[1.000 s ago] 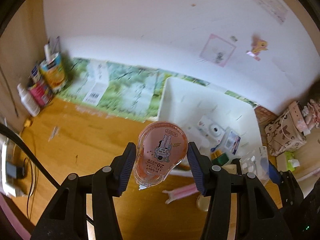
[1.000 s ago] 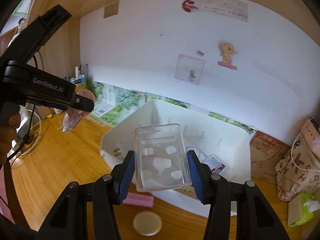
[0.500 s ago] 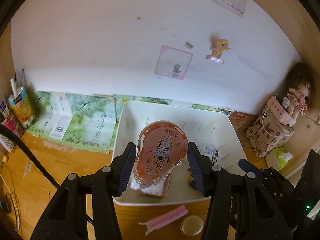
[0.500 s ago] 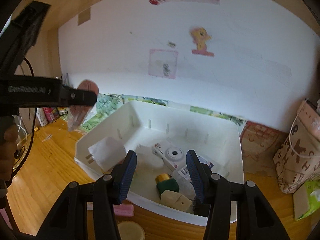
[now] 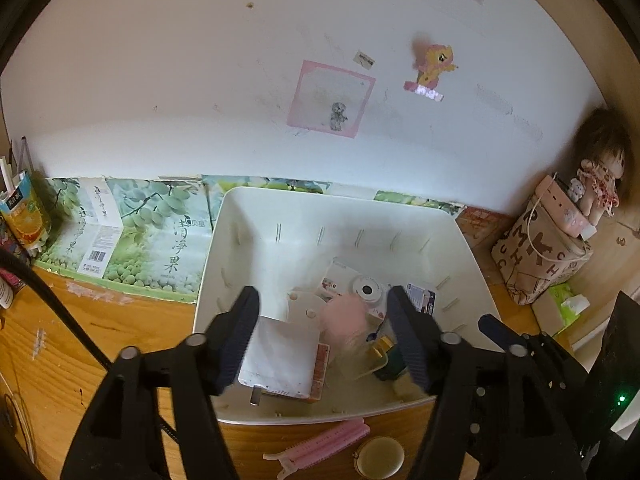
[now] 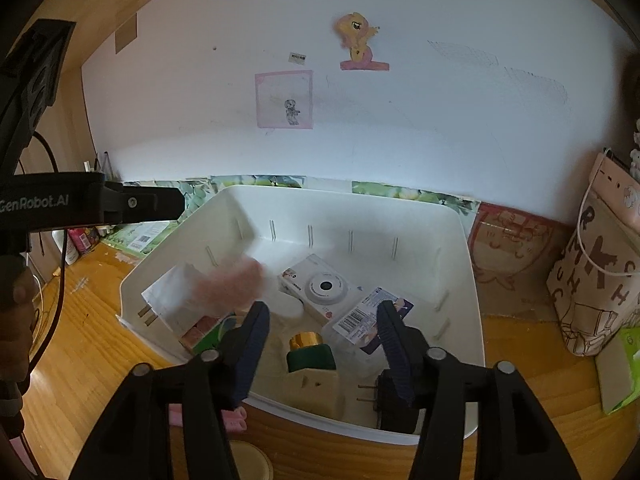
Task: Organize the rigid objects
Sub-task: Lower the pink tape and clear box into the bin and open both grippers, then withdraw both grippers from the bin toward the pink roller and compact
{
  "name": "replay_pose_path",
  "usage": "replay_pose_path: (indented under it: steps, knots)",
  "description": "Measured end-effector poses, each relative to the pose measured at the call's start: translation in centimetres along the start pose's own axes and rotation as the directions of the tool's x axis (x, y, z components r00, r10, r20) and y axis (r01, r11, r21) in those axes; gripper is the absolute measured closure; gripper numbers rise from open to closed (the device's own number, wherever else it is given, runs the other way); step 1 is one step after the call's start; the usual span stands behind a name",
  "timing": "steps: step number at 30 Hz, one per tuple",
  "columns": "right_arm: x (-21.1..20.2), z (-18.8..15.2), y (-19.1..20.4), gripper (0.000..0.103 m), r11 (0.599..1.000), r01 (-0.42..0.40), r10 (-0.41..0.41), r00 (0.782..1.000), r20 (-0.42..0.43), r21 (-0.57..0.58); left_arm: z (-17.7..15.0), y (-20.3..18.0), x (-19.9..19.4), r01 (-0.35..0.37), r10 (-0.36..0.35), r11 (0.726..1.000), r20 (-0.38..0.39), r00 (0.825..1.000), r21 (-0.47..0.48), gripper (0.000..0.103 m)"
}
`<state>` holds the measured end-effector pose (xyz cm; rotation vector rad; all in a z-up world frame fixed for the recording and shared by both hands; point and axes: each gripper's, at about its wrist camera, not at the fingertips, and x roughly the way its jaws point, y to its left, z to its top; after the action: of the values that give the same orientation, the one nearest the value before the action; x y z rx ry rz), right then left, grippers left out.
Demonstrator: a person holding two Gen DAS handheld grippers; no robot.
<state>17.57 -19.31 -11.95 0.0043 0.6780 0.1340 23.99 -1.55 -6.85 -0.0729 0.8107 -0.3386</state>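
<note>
Pink blur (image 5: 346, 322) dropping into my white bin (image 5: 468, 248), mid-air.

Left gripper (image 5: 322, 338) and right gripper (image 6: 320, 340) are both spread wide with nothing in them. It may bump the white camera (image 6: 320, 286) in the middle, since it falls loose. A pink clip (image 5: 320, 442) waits on the near desk.

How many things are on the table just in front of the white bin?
2. A pink hair clip lies just below the front wall of the white bin, and a round cream compact sits beside it on the right. More may be hidden at the picture's lower corners.
</note>
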Motion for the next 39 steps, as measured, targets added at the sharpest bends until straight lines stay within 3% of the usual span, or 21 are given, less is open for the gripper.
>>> replay_pose_path:
  steps: [5, 19, 27, 39]
  knots:
    - [-0.7, 0.3, 0.4, 0.032, 1.0, -0.008, 0.008, 1.0, 0.003, -0.001, 0.1, 0.1, -1.0, -0.007, 0.007, 1.0, 0.018, 1.0, -0.008, 0.027]
    - [-5.3, 1.2, 1.0, 0.023, 0.999, -0.019, 0.017, 0.997, 0.077, 0.03, 0.1, 0.0, -7.4, -0.003, 0.008, 1.0, 0.166, 0.986, -0.029, 0.023]
    - [-7.7, 1.1, 0.2, 0.023, 0.989, -0.053, 0.041, 0.996, 0.085, 0.137, -0.5, 0.8, -10.6, -0.022, 0.037, 0.998, 0.23, 0.972, -0.065, 0.021]
    - [-9.4, -1.2, -0.2, 0.022, 0.966, -0.062, 0.059, 0.998, 0.019, 0.25, -2.6, 2.7, -12.6, -0.063, 0.09, 0.99, 0.22, 0.971, -0.126, 0.021]
